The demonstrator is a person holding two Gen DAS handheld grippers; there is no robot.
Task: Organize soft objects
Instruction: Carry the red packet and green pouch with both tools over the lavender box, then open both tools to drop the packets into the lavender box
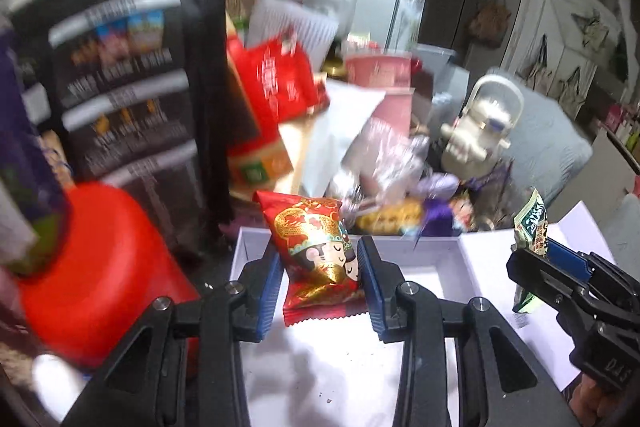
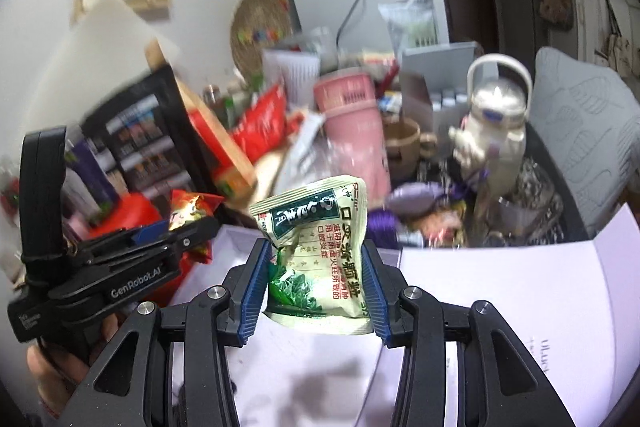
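My left gripper (image 1: 318, 267) is shut on a red snack packet (image 1: 316, 247) with gold dragon print and cartoon faces, held above an open white box (image 1: 424, 255). My right gripper (image 2: 316, 283) is shut on a pale green sachet (image 2: 316, 251) with Chinese text, held over the same white box (image 2: 500, 279). In the left wrist view the right gripper (image 1: 532, 255) is at the right with the green sachet (image 1: 530, 223). In the right wrist view the left gripper (image 2: 176, 231) is at the left with the red packet (image 2: 190, 209).
Behind the box lies a pile of clutter: a black printed box (image 1: 128, 87), a red round container (image 1: 96, 267), red bags (image 1: 280, 79), a pink cup (image 2: 352, 123), a cream kettle-shaped bottle (image 2: 496, 123), purple wrapped items (image 2: 412, 197) and a grey cushion (image 2: 592, 139).
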